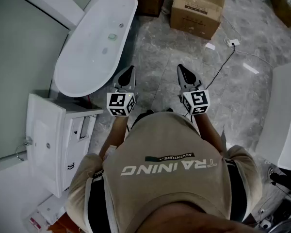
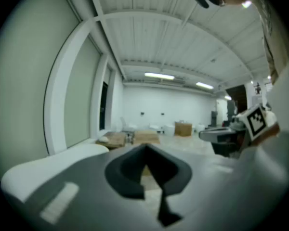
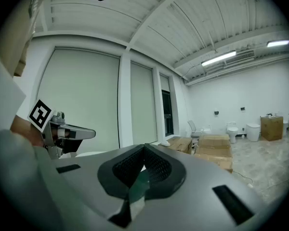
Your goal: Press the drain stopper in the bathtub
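A white freestanding bathtub (image 1: 94, 42) stands on the floor at the upper left of the head view. On its floor lie a small round fitting (image 1: 112, 36) and a second small spot; which is the drain stopper I cannot tell. My left gripper (image 1: 130, 70) is held at chest height just right of the tub's near end, jaws together with nothing in them. Beside it my right gripper (image 1: 180, 68) is also shut and empty. The left gripper view shows its closed tips (image 2: 145, 148) and the tub rim (image 2: 48, 160). The right gripper view shows its closed tips (image 3: 144, 147).
Cardboard boxes (image 1: 199, 6) stand on the marble floor beyond the tub. A white vanity cabinet (image 1: 48, 140) is close at my left. A cable (image 1: 228, 57) runs across the floor on the right, and a long white fixture (image 1: 283, 115) lines the right edge.
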The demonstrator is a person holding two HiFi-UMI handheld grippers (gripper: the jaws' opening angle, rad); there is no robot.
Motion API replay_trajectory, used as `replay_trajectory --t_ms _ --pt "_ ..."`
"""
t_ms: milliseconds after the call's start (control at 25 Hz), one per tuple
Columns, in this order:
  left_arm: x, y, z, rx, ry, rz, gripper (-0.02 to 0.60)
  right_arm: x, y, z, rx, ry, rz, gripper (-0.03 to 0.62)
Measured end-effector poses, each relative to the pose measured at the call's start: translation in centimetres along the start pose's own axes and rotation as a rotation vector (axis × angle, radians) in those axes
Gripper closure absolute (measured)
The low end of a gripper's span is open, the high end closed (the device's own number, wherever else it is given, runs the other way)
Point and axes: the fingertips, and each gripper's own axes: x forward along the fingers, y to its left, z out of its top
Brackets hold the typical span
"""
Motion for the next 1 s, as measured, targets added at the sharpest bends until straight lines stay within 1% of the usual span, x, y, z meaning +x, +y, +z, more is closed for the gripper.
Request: replay_trajectory --t_ms 160,360,560,760,880,1000 --pt "0.0 -1.3 -0.3 -0.022 0.001 0.026 0.58 -1.1 -2.1 0.0 0.003 -0.009 -0.009 0.585" --pt "0.6 -3.0 0.0 -0.01 0.0 0.039 0.578 -1.8 -3.8 -0.7 0.001 0.007 0.014 0.585" --pt "0.9 -3.2 -0.3 0.001 0.025 0.042 0.578 -1.5 -4.7 -1.2 0.001 0.008 0.013 0.585" --pt "2.6 -3.4 -1.1 0.0 0.061 0.016 0.578 -0.5 -5.0 -2.7 0.027 0.036 0.014 0.585" --pt "4.0 -3.6 -1.8 0.005 0.088 -0.023 0.578 0.2 -4.7 -3.8 0.046 0.068 0.018 0.585" --pt "6.0 -3.1 -2.0 0.016 0.096 -0.057 0.578 1.5 -5.0 -4.4 0.061 0.099 0.02 0.585"
